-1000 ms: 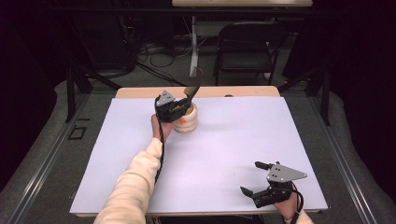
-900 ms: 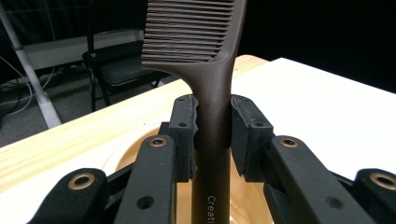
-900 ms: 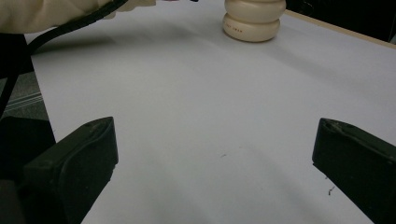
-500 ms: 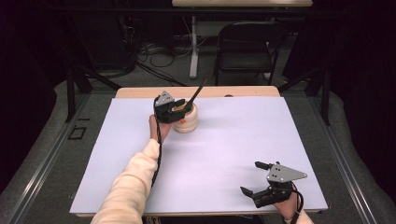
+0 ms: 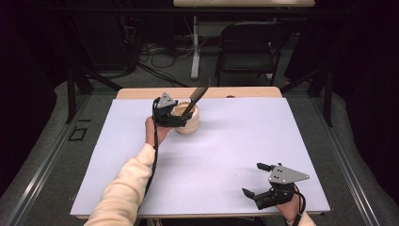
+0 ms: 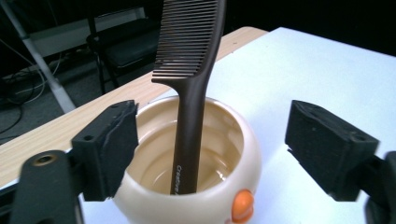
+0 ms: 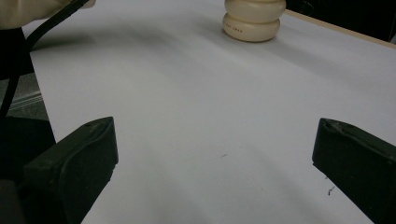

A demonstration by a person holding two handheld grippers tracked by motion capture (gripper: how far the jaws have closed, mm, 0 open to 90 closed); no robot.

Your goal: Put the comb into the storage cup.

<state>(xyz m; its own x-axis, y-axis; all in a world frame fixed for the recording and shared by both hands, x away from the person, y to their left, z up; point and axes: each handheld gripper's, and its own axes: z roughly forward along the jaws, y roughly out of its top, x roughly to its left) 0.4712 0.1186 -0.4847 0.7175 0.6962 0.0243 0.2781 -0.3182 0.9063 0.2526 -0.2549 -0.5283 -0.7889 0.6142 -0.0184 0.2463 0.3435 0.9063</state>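
A cream, rounded cup point(image 5: 189, 125) stands at the back left of the white table sheet point(image 5: 226, 150). A dark brown comb point(image 5: 198, 93) stands in it, handle down, teeth up, leaning to the right. My left gripper point(image 5: 182, 120) sits against the cup's near-left side. Its jaws have just been opening and now stand wide on either side of the cup point(image 6: 212, 198), clear of the comb point(image 6: 191, 70) between them. My left gripper point(image 6: 219, 140) holds nothing. My right gripper point(image 5: 251, 179) rests open near the front right corner, with bare sheet between its jaws point(image 7: 215, 154). From there the cup point(image 7: 254, 18) shows far off.
A strip of bare wooden tabletop point(image 5: 141, 92) runs along the back edge of the sheet. Behind the table stand a dark folding chair point(image 5: 247, 42) and floor cables. The left forearm in a cream sleeve point(image 5: 127, 183) crosses the sheet's left front.
The left gripper's jaws have spread apart and let go of the comb, which now leans free in the cup. The left hand has drawn back slightly. The right gripper has stayed put.
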